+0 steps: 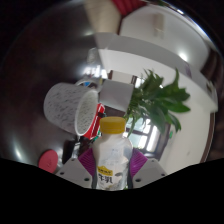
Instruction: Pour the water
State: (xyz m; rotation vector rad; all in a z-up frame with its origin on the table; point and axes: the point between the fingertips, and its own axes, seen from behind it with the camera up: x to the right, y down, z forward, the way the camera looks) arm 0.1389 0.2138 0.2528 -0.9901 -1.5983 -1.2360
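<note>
Between the claw point(112, 170) fingers stands an orange-capped bottle point(112, 160), upright, clenched by both pads. Clear cup point(70, 106) sits up-left beyond it, w/ potted plant point(160, 100) to the right; pour needs leftward tilt.

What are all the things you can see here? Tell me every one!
Bottle: one, whitish with an orange cap and yellow label, upright between the fingers.
Cup: one, clear with a patterned surface, tilted on its side, beyond the bottle.
Plant: one, green, leafy, behind the bottle.
Table: one, white, far behind.
Gripper: one; pink pads press the bottle's two sides.
</note>
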